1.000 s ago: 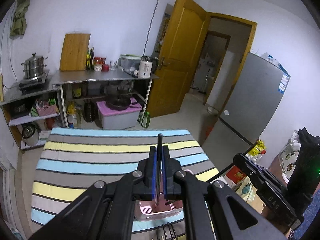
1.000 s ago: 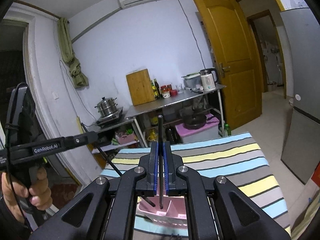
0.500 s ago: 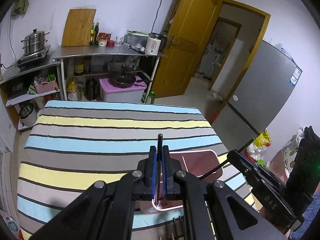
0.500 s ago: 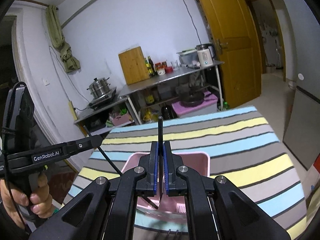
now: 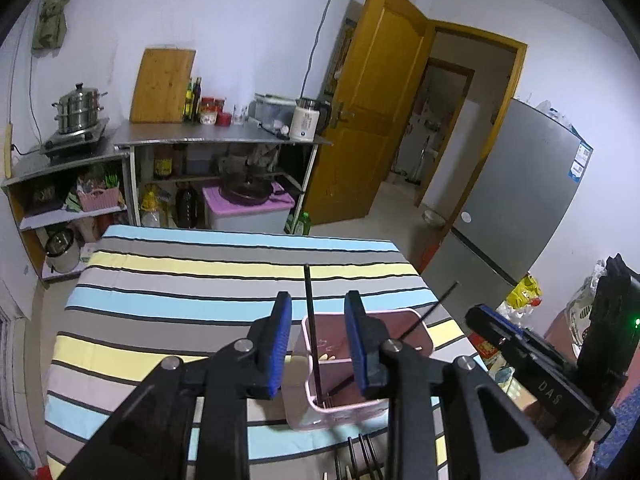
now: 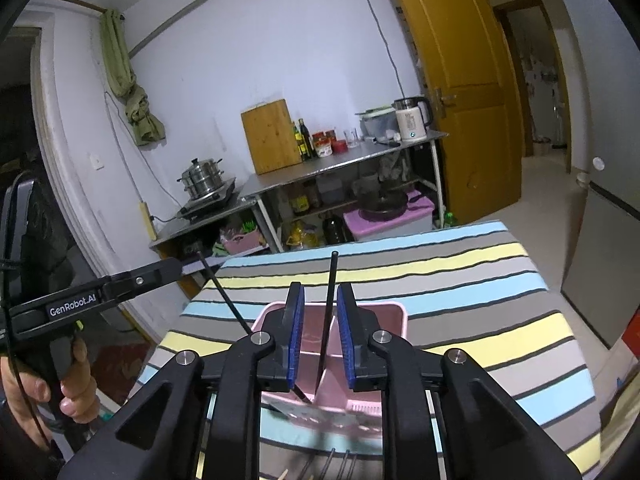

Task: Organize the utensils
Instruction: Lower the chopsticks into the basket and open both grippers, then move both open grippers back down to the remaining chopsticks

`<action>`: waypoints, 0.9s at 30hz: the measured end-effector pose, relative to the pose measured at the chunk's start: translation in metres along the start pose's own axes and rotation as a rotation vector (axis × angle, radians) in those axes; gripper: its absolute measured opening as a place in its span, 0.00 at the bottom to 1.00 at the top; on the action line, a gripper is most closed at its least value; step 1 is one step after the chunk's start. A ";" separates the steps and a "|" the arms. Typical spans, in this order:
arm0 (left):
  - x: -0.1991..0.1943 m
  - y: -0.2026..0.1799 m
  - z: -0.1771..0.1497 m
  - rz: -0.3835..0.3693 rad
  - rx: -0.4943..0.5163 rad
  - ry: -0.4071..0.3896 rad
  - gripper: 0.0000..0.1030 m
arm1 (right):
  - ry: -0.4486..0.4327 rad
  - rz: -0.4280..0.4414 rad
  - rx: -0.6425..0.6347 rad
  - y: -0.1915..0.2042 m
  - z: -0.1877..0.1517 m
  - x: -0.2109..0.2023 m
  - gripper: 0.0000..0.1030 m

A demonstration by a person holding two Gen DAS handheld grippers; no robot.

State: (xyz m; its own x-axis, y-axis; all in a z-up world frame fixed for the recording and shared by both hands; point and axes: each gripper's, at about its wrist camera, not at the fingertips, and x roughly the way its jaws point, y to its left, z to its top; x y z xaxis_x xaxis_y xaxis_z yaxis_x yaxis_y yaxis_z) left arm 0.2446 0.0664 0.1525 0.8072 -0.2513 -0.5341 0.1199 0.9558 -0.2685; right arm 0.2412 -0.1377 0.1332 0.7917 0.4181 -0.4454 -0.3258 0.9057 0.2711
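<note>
— Left wrist view, entry one: what changed?

— My left gripper [image 5: 318,320]: jaws have just been opening, now at a narrow gap. The left stick [image 5: 310,312] stands between the blue pads with neither touching it. A second ago I had it clamped.

— Where is the stick now?

— Lower end down in the pink basket [image 5: 408,313], upper end leaning clear above the rim. The basket sits on the striped cloth [image 5: 180,300], at its near edge.

— Entry two, right wrist view?

— Same. My right gripper [image 6: 321,308]: jaws have just been opening, also narrow. The right stick [image 6: 331,280] is loose between the pads with its foot in the basket [image 6: 396,312].

— Meaning for the task?

— I judge both sticks delivered. More utensils show at the bottom edge, too cut off to name, so likely more to fetch.

— Pose?

— Both hands have sunk toward the basket. Both grippers point forward and slant down over its near side, left and right side by side. My left hand [image 6: 60,384] wraps its handle, seen from the right. To withdraw I should back straight out, or a pad could tip a stick.
</note>
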 end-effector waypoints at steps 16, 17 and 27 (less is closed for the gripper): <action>-0.052 -0.017 -0.096 -0.003 0.085 0.001 0.33 | 0.031 -0.023 -0.006 -0.006 -0.074 -0.070 0.17; -0.054 -0.016 -0.105 -0.004 0.085 0.010 0.32 | 0.040 -0.021 -0.002 -0.006 -0.082 -0.073 0.17; -0.063 -0.008 -0.171 0.015 0.069 0.091 0.32 | 0.119 -0.030 0.006 -0.004 -0.135 -0.083 0.17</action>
State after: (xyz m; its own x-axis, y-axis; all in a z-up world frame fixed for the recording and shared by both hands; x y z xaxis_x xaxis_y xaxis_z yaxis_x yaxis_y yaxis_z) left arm 0.0941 0.0480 0.0513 0.7537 -0.2466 -0.6092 0.1504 0.9671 -0.2054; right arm 0.1066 -0.1670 0.0536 0.7339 0.3964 -0.5516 -0.2996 0.9177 0.2609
